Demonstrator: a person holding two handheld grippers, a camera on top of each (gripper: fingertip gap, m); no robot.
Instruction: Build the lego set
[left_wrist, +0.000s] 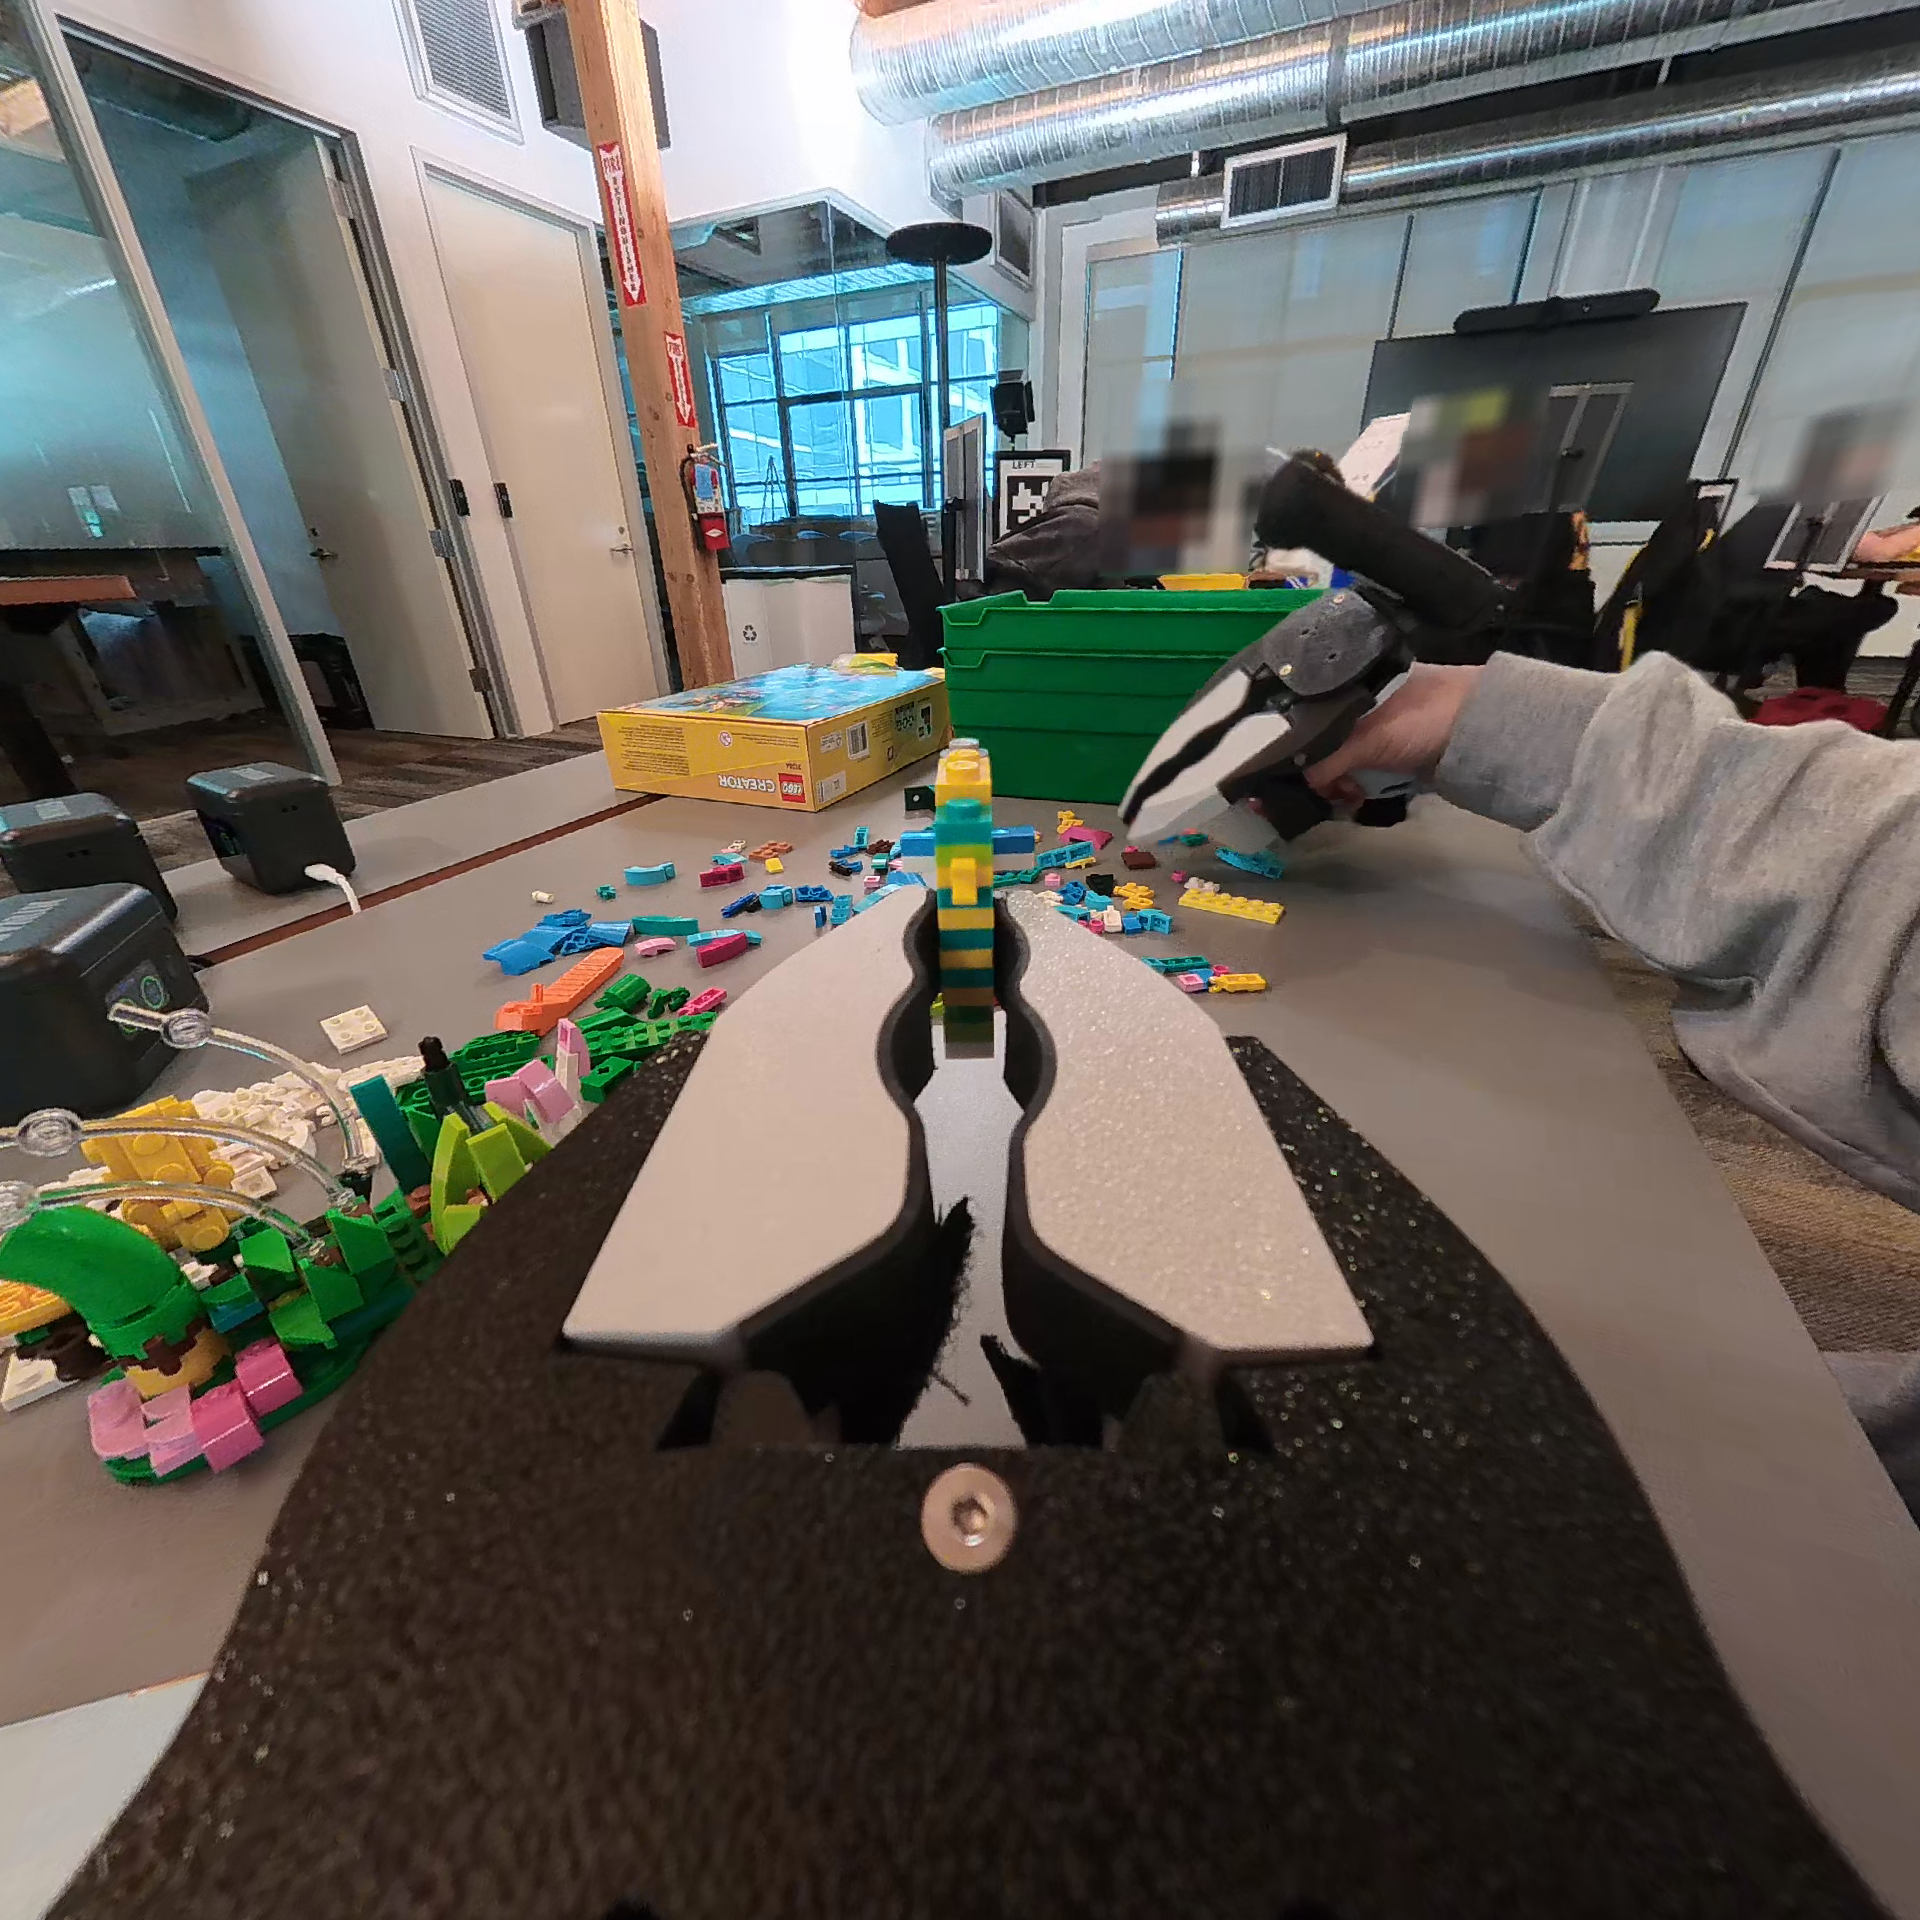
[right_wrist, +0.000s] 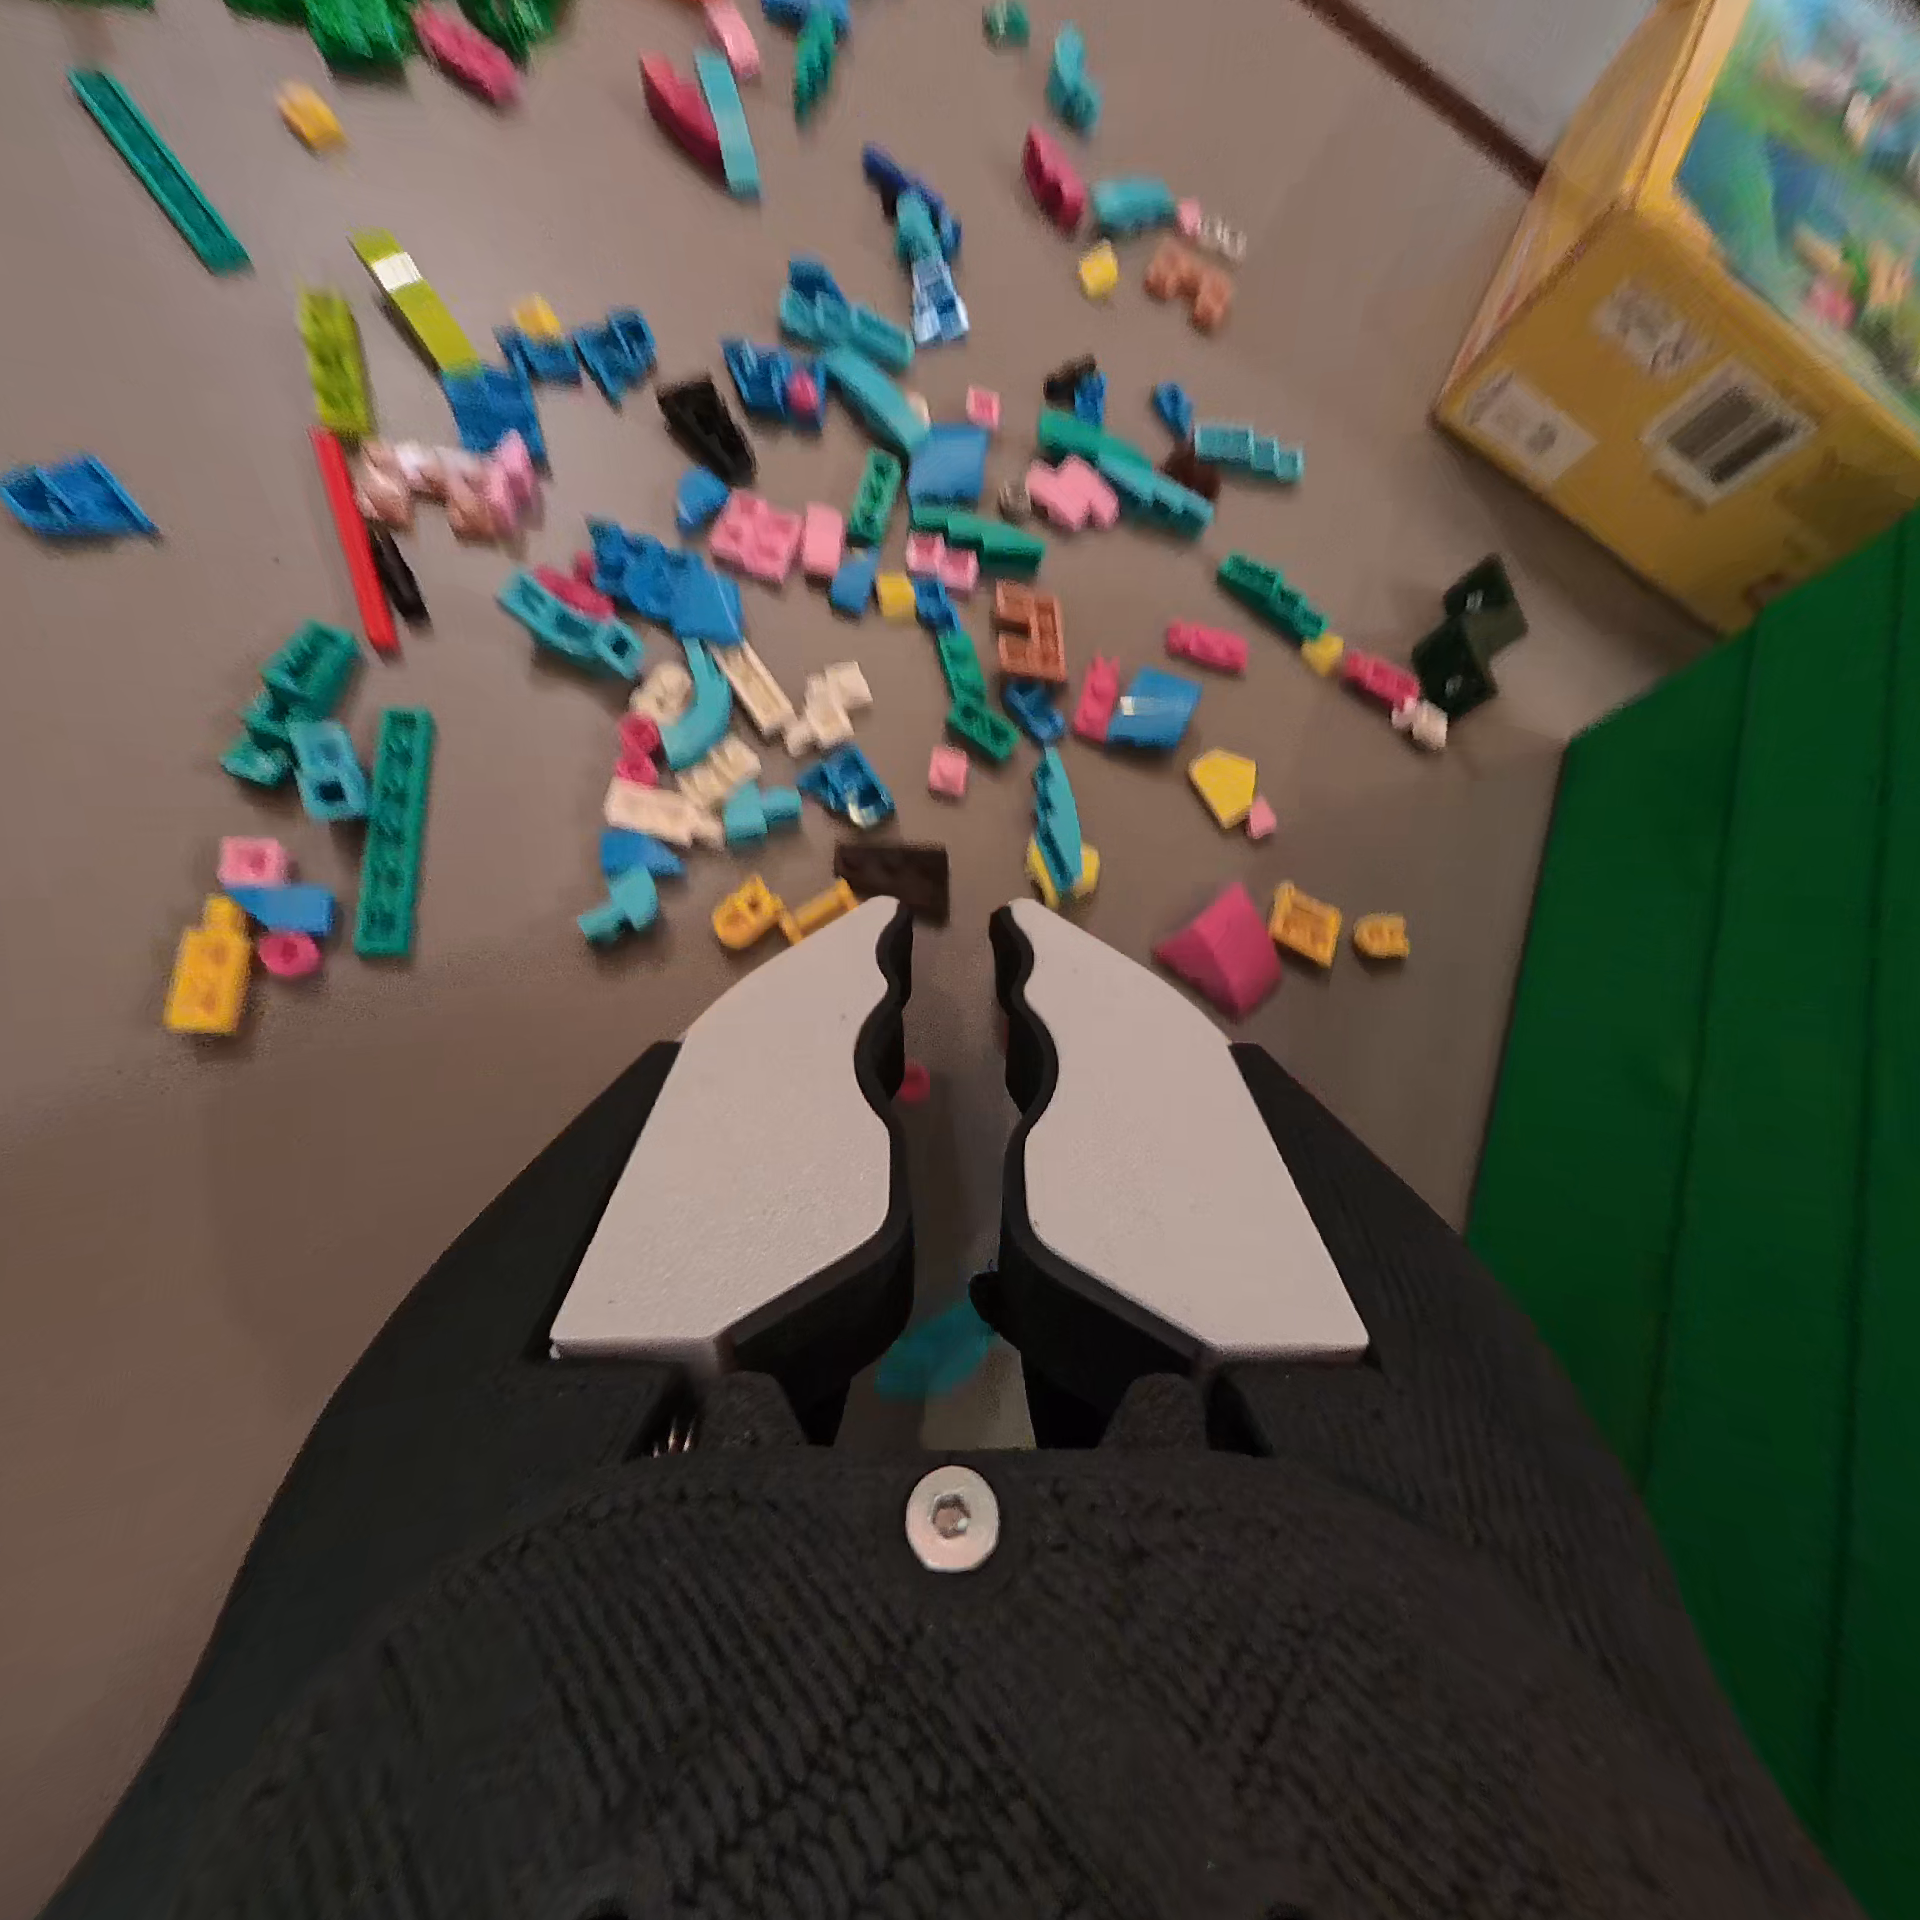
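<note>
My left gripper (left_wrist: 964, 914) is shut on a small striped stack of yellow, teal, blue and green bricks (left_wrist: 966, 873), held upright above the grey table (left_wrist: 1403, 935). My right gripper (right_wrist: 951, 920) is slightly open and empty, pointing down over a scatter of loose coloured bricks (right_wrist: 790, 582); a black plate (right_wrist: 896, 875) lies just beyond its tips. It also shows in the left wrist view (left_wrist: 1143, 821), held by a hand in a grey sleeve, above the loose bricks (left_wrist: 1091, 894). A partly built model of green, pink and yellow bricks with clear arches (left_wrist: 208, 1278) sits at the left.
A yellow set box (left_wrist: 779, 743) (right_wrist: 1704, 332) lies at the back of the table. Stacked green bins (left_wrist: 1091, 675) (right_wrist: 1714, 1039) stand beside it. Black boxes (left_wrist: 83, 977) sit at the table's left edge. People sit at desks beyond. The tips of one gripper are about 30 cm away from the tips of the other.
</note>
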